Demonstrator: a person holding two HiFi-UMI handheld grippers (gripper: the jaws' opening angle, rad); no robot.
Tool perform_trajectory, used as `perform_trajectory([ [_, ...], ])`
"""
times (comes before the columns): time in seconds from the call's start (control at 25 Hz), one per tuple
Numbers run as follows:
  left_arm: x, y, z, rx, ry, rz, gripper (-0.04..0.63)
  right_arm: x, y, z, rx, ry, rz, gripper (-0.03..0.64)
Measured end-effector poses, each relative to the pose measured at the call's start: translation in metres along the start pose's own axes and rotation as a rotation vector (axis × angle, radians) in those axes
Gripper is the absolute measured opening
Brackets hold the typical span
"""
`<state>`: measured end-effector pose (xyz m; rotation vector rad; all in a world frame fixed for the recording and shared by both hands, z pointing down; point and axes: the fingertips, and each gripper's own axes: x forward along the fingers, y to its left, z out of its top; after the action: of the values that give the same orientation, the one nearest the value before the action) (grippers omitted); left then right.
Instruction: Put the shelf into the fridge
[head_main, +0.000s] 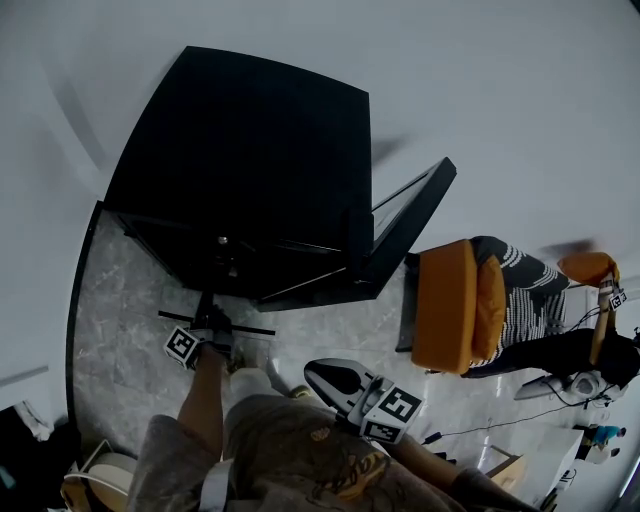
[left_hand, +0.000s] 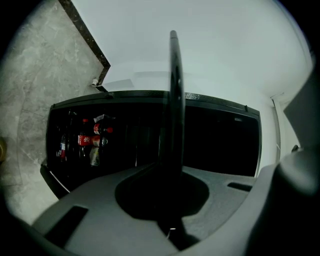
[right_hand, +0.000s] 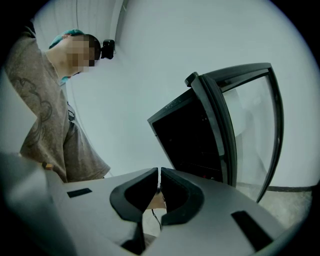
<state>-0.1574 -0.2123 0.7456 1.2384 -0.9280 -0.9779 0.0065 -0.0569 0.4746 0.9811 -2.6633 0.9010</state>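
Observation:
The black fridge (head_main: 250, 170) stands against the white wall with its glass door (head_main: 410, 225) swung open to the right. My left gripper (head_main: 213, 322) is just in front of the fridge's opening, shut on the thin dark shelf (head_main: 250, 329). In the left gripper view the shelf (left_hand: 173, 100) shows edge-on between the jaws, upright in the picture, before the dark interior with bottles (left_hand: 92, 140) at its left. My right gripper (head_main: 335, 380) hangs near the person's body, away from the fridge. Its jaws (right_hand: 159, 175) are shut with nothing between them.
An orange chair (head_main: 455, 305) with a striped cloth (head_main: 520, 290) stands to the right of the open door. The floor is grey marble (head_main: 120, 320). Cables and small things lie at the lower right (head_main: 560, 400). The right gripper view shows the door (right_hand: 250, 125) from the side.

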Motion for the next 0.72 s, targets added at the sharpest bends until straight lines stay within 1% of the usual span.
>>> perform_trajectory([
  [0.28,0.014,0.004,0.0,-0.022,-0.028,0.0,0.018,0.0,0.001,-0.001,0.0,0.0,0.002,0.031],
  [0.72,0.031,0.007,0.004,-0.014,-0.009,-0.011,0.018,0.003,0.003,-0.004,0.016,0.011,-0.021,0.031],
])
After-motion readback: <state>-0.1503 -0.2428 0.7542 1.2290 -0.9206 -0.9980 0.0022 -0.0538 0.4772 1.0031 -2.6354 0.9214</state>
